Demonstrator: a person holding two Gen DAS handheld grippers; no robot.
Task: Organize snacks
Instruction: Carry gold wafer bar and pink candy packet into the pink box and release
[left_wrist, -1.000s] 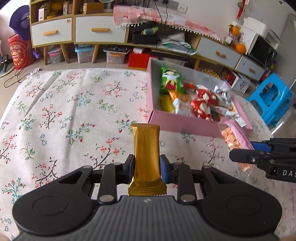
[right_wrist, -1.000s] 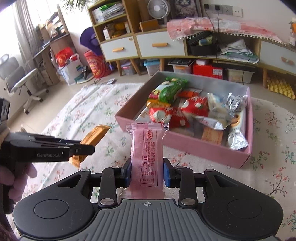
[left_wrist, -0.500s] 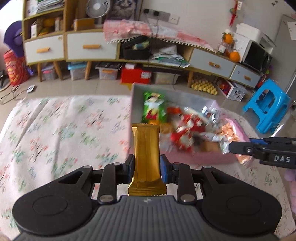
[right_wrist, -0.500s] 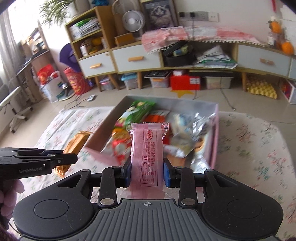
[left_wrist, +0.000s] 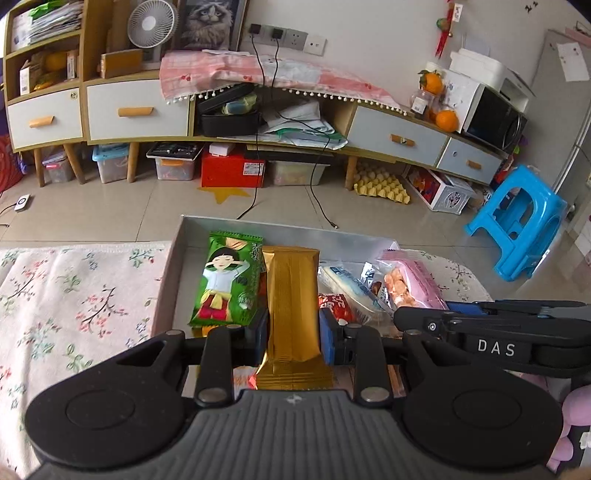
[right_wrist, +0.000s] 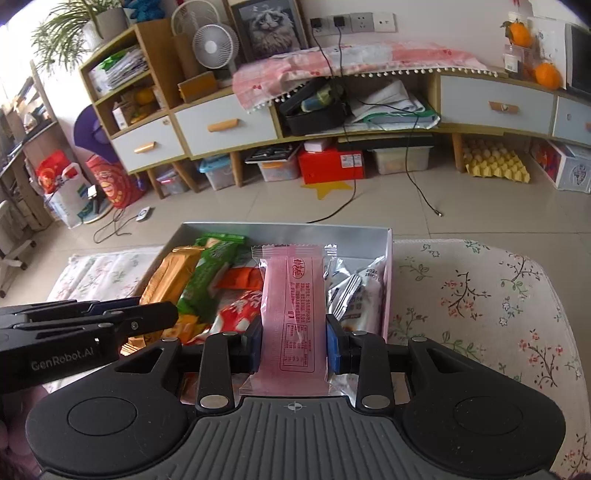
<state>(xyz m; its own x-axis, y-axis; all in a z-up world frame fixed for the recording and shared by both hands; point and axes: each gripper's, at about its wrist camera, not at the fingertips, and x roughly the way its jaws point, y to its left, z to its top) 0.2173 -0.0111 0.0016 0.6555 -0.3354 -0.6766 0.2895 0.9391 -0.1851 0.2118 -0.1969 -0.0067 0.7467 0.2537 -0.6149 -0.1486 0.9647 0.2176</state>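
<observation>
My left gripper (left_wrist: 293, 332) is shut on a gold snack bar (left_wrist: 291, 302), held upright over the pink box (left_wrist: 168, 288) of snacks. In the right wrist view my right gripper (right_wrist: 293, 345) is shut on a pink wafer packet (right_wrist: 293, 306), also above the box (right_wrist: 388, 280). The box holds a green packet (left_wrist: 227, 280), red and silver packets and others. The right gripper (left_wrist: 480, 332) shows at the right of the left view with its pink packet (left_wrist: 413, 284). The left gripper (right_wrist: 81, 328) and its gold bar (right_wrist: 170, 277) show at the left of the right view.
The box sits on a floral cloth (right_wrist: 480, 295) that covers the table. Beyond the far edge lie tiled floor, a long low cabinet (left_wrist: 136, 114) with drawers, storage bins and a blue plastic stool (left_wrist: 517, 221). A hand (right_wrist: 14, 413) grips the left tool.
Both grippers have travelled forward from over the cloth to over the box, each keeping its packet. The box now lies directly under the fingers in both views.
</observation>
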